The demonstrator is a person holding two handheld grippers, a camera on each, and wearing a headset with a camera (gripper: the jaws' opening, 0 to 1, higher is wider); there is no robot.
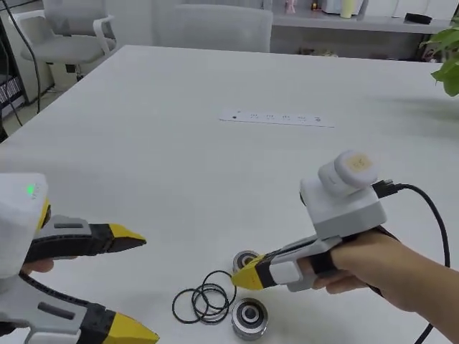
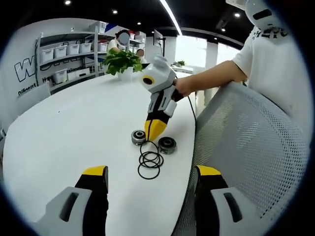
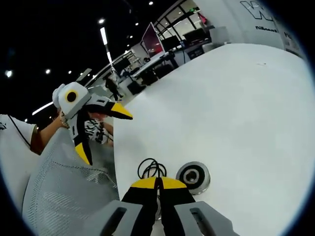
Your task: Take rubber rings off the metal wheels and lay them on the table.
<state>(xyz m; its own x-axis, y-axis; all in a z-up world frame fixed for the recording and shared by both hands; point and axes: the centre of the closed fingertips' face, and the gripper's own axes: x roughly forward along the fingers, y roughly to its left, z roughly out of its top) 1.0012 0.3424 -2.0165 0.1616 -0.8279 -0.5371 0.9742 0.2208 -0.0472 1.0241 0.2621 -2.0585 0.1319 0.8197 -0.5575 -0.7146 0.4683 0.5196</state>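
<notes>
Both tongs are over the white table [image 1: 179,143]. The left tongs [image 1: 140,287] sit low at the near-left edge w/ yellow-tipped jaws wide apart, nothing btwn them; own view [image 2: 152,172] looks across at the work. The right tongs [image 1: 244,276] come in from the right, held in a hand [image 1: 373,269], jaws pressed together [image 3: 157,183]. Their tip [image 2: 156,132] points down at the loose pile of black rubber rings [image 1: 208,297] and meets the topmost loop. Can't tell if that loop is nipped or only touched.

The rings lie flat on the table, overlapping [image 2: 150,160], just ahead of the shut tips [image 3: 151,168]. There are 2 metal wheels. The near wheel [image 1: 249,317] is just right of the pile. The far wheel [image 1: 247,258] is partly behind the right tip. Both lie flat, one on each side of the tip [image 2: 139,137] [image 2: 167,145].

A white power strip [image 1: 276,118] lies farther back, well apart from the rest.
</notes>
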